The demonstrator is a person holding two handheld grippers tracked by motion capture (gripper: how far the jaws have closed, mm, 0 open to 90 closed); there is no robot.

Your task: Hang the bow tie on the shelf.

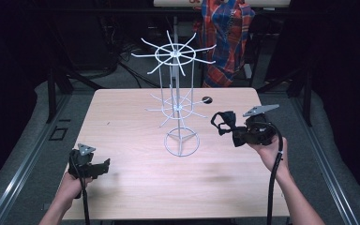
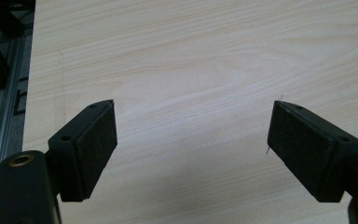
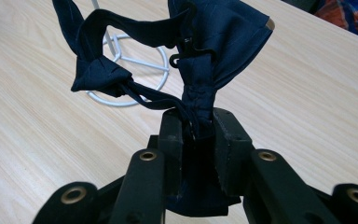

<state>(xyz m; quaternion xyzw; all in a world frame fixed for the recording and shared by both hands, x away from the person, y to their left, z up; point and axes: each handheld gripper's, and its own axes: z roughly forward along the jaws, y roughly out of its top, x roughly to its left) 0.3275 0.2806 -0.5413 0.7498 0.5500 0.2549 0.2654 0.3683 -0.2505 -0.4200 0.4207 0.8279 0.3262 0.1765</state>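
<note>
A dark navy bow tie [image 3: 200, 70] with its neck strap and a small black hook is pinched between the jaws of my right gripper [image 3: 198, 126], which is shut on it. In the high view the bow tie [image 1: 226, 124] hangs in the air off my right gripper [image 1: 241, 133], right of a white wire display stand [image 1: 178, 101] with two tiers of radiating hooks and a ring base. My left gripper [image 1: 104, 165] rests low at the table's near left, open, its pads [image 2: 98, 140] wide apart over bare wood with nothing between them.
The light wooden table [image 1: 122, 122] has a small dark hole [image 1: 207, 100] near its far edge. A plaid cloth [image 1: 225, 37] hangs behind the table. Dark frame rails [image 1: 51, 93] run beside the left and right edges.
</note>
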